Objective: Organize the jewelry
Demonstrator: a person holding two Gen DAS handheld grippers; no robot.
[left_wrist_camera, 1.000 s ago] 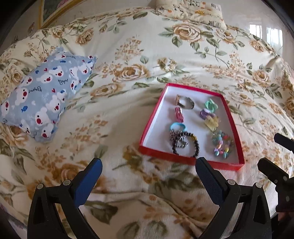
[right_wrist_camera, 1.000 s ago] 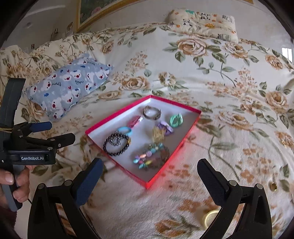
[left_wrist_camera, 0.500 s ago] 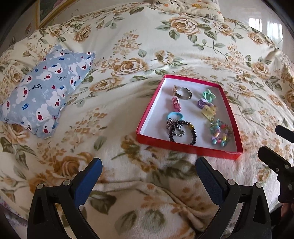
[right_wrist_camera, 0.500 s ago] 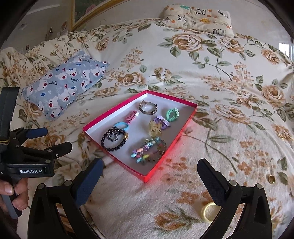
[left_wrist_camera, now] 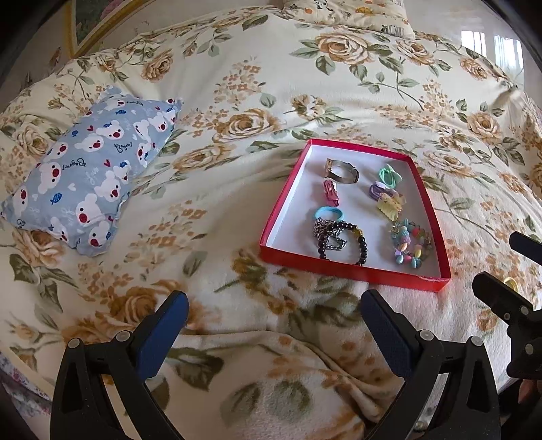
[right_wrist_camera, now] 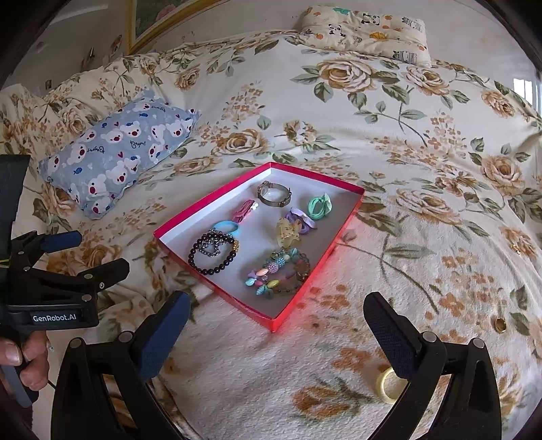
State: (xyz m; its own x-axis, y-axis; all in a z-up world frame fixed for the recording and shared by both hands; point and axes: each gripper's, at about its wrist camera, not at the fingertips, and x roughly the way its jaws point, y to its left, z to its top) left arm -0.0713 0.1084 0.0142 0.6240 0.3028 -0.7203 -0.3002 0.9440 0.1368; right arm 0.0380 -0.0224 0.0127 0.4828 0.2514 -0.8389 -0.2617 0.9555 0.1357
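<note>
A red tray (left_wrist_camera: 281, 210) (right_wrist_camera: 315, 267) lies on the floral blanket and holds a black bead bracelet (left_wrist_camera: 342, 242) (right_wrist_camera: 211, 252), a colourful bead bracelet (left_wrist_camera: 411, 247) (right_wrist_camera: 277, 272), a metal bangle (left_wrist_camera: 342, 171) (right_wrist_camera: 274, 193), hair ties and clips. A pale yellow ring (right_wrist_camera: 389, 385) lies on the blanket near my right finger, and a small gold ring (right_wrist_camera: 500, 325) lies further right. My left gripper (left_wrist_camera: 271, 325) is open and empty, short of the tray. My right gripper (right_wrist_camera: 274, 330) is open and empty, at the tray's near corner.
A blue bear-print pillow (left_wrist_camera: 91, 176) (right_wrist_camera: 118, 149) lies left of the tray. A panda-print pillow (right_wrist_camera: 366, 32) sits at the far edge of the bed. Another small gold piece (right_wrist_camera: 516, 248) lies on the blanket at the right.
Both grippers have pulled back and risen a little, so the tray looks smaller and further off. The yellow ring has come fully into the right view. Both stay open.
</note>
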